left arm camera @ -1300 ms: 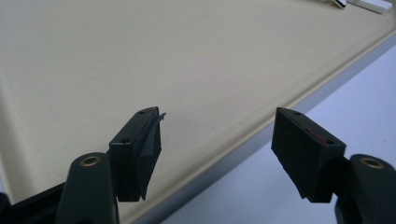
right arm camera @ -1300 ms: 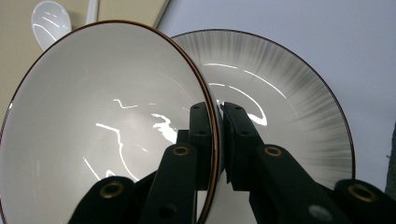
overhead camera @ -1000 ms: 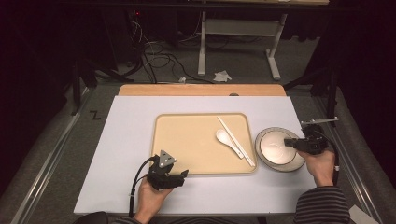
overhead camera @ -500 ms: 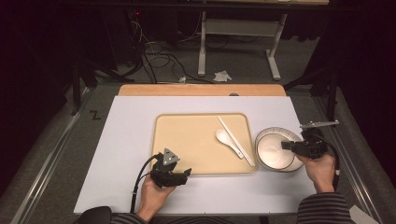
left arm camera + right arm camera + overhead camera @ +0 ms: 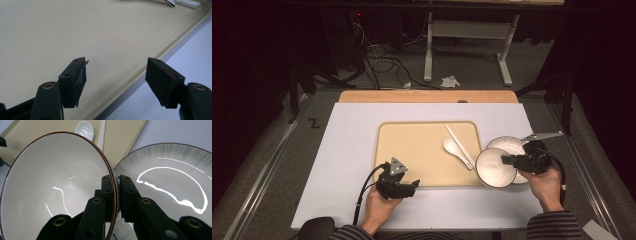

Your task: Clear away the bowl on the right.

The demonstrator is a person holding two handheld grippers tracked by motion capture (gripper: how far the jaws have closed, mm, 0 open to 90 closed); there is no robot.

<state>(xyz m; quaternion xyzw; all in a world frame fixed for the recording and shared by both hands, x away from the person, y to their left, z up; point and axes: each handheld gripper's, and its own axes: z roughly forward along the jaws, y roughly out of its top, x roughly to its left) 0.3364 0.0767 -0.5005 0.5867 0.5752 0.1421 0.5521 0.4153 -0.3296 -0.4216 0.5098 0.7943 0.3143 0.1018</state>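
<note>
Presently catalogued, by descending size:

White table sheet (image 5: 352, 150): laid over the table as the working surface.

Tan tray (image 5: 412, 150): set at the centre of the sheet, mostly bare, judged to be the place meant for the crockery.

Plate (image 5: 512, 146): streaked grey at the rim, lying on the sheet just beside the tray's right edge.

Bowl (image 5: 495, 168): white with a dark rim, held tilted over the plate's left part and the tray's corner; it is pinched at its rim (image 5: 113, 185), one jaw inside and one outside, so that it can be carried one-handed.

Right gripper (image 5: 508, 160): jaws closed narrowly on the bowl's wall.

Left gripper (image 5: 414, 186): jaws spread wide and holding nothing, kept low at the tray's near edge (image 5: 140, 65), judged to be waiting.

Spoon (image 5: 456, 149) and chopsticks (image 5: 458, 145): lying side by side on the tray's right part.
</note>
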